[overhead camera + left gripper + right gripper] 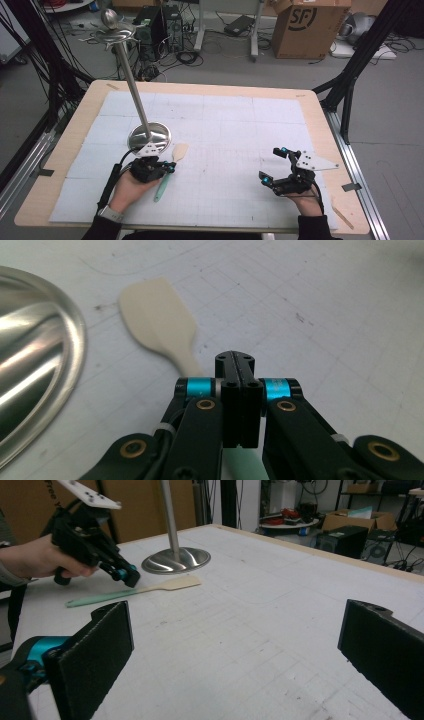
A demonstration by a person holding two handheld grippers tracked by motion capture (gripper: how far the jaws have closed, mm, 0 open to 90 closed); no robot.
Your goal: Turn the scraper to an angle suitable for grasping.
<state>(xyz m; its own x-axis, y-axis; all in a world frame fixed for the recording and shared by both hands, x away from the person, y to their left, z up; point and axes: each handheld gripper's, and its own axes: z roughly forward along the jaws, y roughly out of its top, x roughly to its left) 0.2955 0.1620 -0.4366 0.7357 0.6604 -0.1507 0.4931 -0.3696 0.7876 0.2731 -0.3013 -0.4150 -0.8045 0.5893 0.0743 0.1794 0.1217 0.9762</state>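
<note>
A spatula (pixel 180 151) with a cream blade (pixel 155 315) and a pale green handle lies flat on the white mat (pixel 225 130), next to the base of a metal stand. My left gripper (pixel 170 167) is low over the spatula's neck (pixel 172 584). Its jaws are pressed together (pixel 235 357), and the handle runs underneath them rather than between them. My right gripper (pixel 272 163) hovers over the mat's right part, wide open (pixel 235 655), with nothing between its pads.
A metal stand with a round shiny base (pixel 149 136) rises on a leaning pole to a small dish and ball (pixel 111 20); the base (pixel 35 355) is just left of the spatula. A thin wooden stick (pixel 342 215) lies at the table's right front corner.
</note>
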